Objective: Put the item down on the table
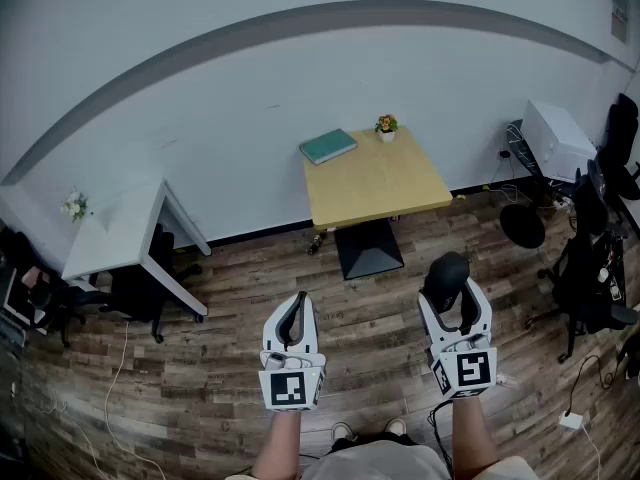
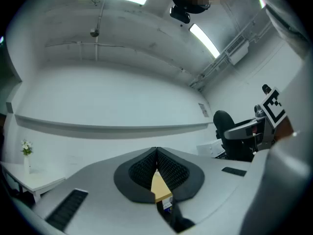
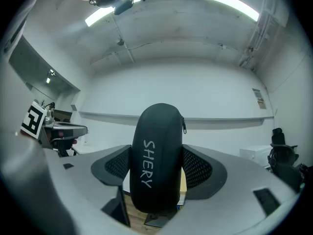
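Case carry, short of the wooden counter [image 1: 385, 183].

Right tongs [image 1: 455, 303] clamp a black zip case marked SHERY [image 3: 156, 160], upright between wide-spread pads. Left tongs [image 1: 292, 318] are pressed together with nothing in them. Both hang over wood floor, well short of the counter's near edge. Judgement: walk in with a firm grip, lower the case onto the bare near half of the counter, and let go only once it rests. At the counter's far edge are a teal book [image 1: 328, 146] and a small flower pot [image 1: 386, 125]; stay clear of both. Left of the counter is a white counter [image 1: 110, 233]; right of it, a white box [image 1: 557, 140] and office chairs [image 1: 590, 258]. The straight path looks free, though the black pedestal base [image 1: 368, 250] under the counter is a toe hazard.
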`<state>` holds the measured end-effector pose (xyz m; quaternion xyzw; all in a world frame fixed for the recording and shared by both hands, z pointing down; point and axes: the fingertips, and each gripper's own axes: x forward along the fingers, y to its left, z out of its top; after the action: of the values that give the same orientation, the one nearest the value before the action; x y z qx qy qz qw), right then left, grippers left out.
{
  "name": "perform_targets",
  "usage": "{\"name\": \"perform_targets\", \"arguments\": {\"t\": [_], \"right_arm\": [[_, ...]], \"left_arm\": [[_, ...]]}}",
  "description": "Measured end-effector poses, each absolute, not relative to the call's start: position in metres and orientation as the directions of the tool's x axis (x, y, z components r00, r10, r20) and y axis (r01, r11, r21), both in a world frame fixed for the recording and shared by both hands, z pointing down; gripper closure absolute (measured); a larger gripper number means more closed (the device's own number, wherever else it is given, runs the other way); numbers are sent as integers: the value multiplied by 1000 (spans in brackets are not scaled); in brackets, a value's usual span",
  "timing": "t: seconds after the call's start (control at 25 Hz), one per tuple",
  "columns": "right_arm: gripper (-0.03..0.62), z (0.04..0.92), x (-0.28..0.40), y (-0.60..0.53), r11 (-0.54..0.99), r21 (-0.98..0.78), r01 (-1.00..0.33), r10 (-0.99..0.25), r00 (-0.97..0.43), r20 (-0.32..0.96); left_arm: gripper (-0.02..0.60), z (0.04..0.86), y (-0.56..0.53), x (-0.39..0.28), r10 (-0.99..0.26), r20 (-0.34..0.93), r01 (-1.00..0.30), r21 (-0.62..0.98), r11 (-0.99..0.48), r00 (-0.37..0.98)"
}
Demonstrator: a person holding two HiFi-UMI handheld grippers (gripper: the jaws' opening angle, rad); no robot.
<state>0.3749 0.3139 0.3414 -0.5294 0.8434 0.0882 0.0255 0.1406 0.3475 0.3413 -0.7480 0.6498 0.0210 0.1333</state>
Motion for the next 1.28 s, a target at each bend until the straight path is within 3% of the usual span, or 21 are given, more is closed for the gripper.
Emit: {"name": "perform_targets", "arguments": {"t": [0.56,0.68,1.28], "right_arm": [[260,347,295,334,406,95,-909,-901,-416,-126],[260,349,278,338,395,101,-913,-906,-405,-120],[260,362,240,325,400,99,-911,-906,-410,-111]], "left_arm": [[574,344,366,60,-963,-207,-975,-175,-138,173],[574,350,369,42,-972,-157,-973,-183,-143,172],[574,371,362,-2,-977,-142,-977,-166,-132,156]]}}
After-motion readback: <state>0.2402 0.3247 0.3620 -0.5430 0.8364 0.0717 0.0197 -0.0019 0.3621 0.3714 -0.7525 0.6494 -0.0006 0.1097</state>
